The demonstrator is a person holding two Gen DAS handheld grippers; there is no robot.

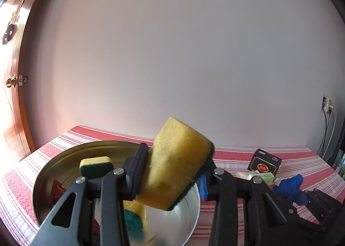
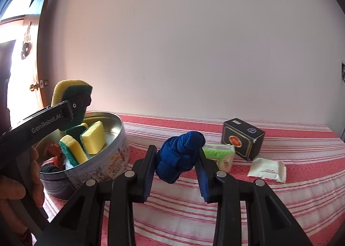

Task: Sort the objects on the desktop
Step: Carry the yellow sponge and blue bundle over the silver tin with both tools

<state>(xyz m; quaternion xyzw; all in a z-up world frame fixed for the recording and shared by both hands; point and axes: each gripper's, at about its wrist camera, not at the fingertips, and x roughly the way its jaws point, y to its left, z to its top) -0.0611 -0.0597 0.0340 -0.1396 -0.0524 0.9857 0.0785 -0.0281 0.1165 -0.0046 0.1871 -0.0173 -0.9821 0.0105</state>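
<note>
**Both tools loaded above the striped surface**

The left tool (image 1: 172, 178) is clamped on a yellow sponge (image 1: 176, 164) with a green scouring side, held tilted between its pads above the round metal tin (image 1: 64, 159). Just below and beyond the tool, inside the tin, one smaller sponge (image 1: 96, 165) leans against the far-left wall and another sponge (image 1: 134, 218) lies near the bottom, partly hidden by the tool's frame. A reddish-brown item sits at the tin's left side; what it is cannot be told.

The right tool (image 2: 176, 172) is closed on a knotted blue cloth bundle (image 2: 179, 155), lifted clear of the red-and-white striped surface (image 2: 280, 202). To the left of this tool stands the tin, and a hand (image 2: 21, 181) grips the left tool's handle beside it. Just beyond the bundle, to the right, lies a green-and-white packet (image 2: 222, 153). Further right and back stands a black box (image 2: 243, 140) with a red emblem, and nearer, to its right, a white sachet (image 2: 267, 169) lies flat. A plain pale wall (image 2: 194, 41) rises behind the surface, with a wooden door (image 1: 13, 103) far to the left.
</note>
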